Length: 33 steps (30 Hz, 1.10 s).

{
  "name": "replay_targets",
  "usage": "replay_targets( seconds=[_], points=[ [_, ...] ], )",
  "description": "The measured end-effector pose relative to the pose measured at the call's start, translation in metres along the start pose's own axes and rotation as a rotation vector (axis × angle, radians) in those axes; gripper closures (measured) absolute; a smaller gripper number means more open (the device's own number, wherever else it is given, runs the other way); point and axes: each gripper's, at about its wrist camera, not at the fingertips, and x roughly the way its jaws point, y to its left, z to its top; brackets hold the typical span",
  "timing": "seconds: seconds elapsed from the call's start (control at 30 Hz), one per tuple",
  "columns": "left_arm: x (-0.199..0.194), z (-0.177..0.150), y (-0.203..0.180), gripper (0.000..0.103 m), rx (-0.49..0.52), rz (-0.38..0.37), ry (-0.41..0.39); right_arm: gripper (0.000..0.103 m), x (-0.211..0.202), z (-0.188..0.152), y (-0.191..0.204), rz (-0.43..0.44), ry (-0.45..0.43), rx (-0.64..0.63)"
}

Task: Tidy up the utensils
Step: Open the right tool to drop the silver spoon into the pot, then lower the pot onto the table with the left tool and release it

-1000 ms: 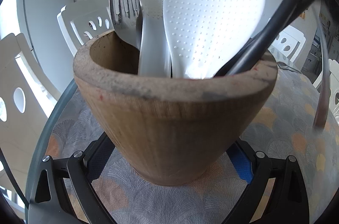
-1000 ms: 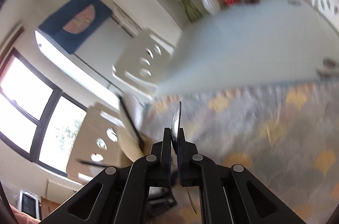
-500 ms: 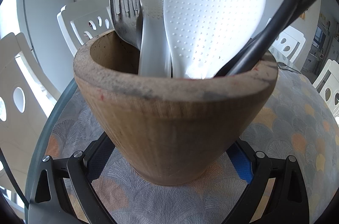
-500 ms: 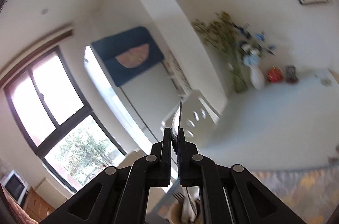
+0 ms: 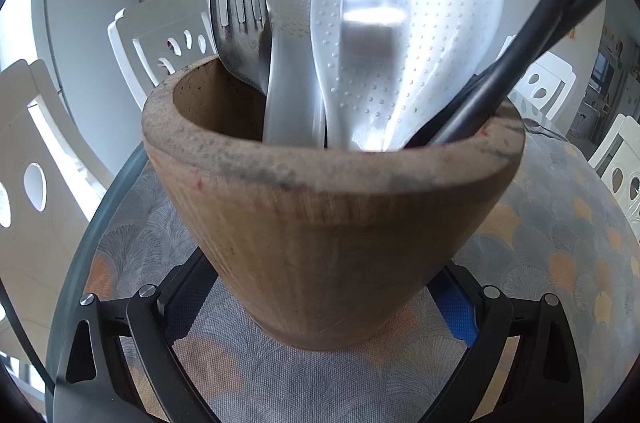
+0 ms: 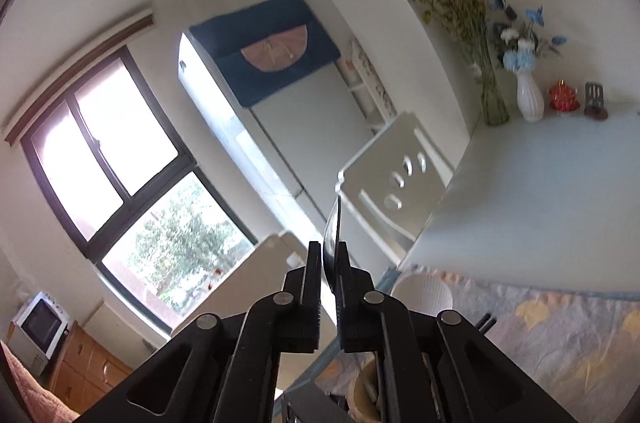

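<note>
Wooden holder [image 5: 332, 247]; right tongs [image 6: 329, 287] pinching spoon [image 6: 335, 235], seemingly.

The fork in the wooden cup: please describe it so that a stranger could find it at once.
Find the wooden cup on the patterned tablecloth. Several utensils stand in it; look at its left side. The fork is the only one with metal tines pointing up, beside two white dotted rice paddles.
</note>
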Motion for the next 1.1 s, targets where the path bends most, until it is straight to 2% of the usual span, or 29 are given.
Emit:
replay_targets(
  seconds=[0.03, 0.1, 0.13, 0.23, 0.4, 0.57, 0.73, 0.9, 1.1],
  points=[
    [-0.001, -0.001, 0.001, 0.006, -0.002, -0.002, 0.001, 0.077, 0.003, -0.002, -0.002, -0.011, 0.024, 0.008],
    [-0.003, -0.003, 0.003, 0.006, -0.009, -0.008, 0.004, 0.028, 0.004, -0.006, -0.007, -0.035, 0.056, 0.023],
    [-0.005, -0.004, 0.005, 0.006, -0.014, -0.014, 0.012, 0.025, 0.004, -0.008, -0.010, -0.039, 0.056, 0.033],
    [-0.010, -0.008, 0.009, 0.006, -0.022, -0.012, 0.049, 0.025, -0.008, -0.006, -0.018, -0.061, 0.043, 0.070],
    [-0.023, -0.008, 0.021, 0.006, -0.048, 0.010, 0.162, 0.024, -0.028, -0.005, -0.035, -0.106, 0.071, 0.154],
    [-0.051, 0.007, 0.029, 0.006, -0.038, 0.071, 0.204, 0.020, -0.052, -0.016, -0.047, -0.158, 0.111, 0.195],
    [-0.077, 0.024, 0.030, 0.006, -0.022, 0.134, 0.244, 0.019, -0.065, -0.041, -0.056, -0.213, 0.195, 0.217],
    [-0.093, 0.047, 0.026, 0.006, -0.027, 0.184, 0.283, 0.018, -0.059, -0.072, -0.062, -0.252, 0.306, 0.250],
    [-0.099, 0.062, 0.017, 0.006, -0.031, 0.189, 0.300, 0.016, -0.051, -0.094, -0.061, -0.300, 0.402, 0.259]
  ],
)
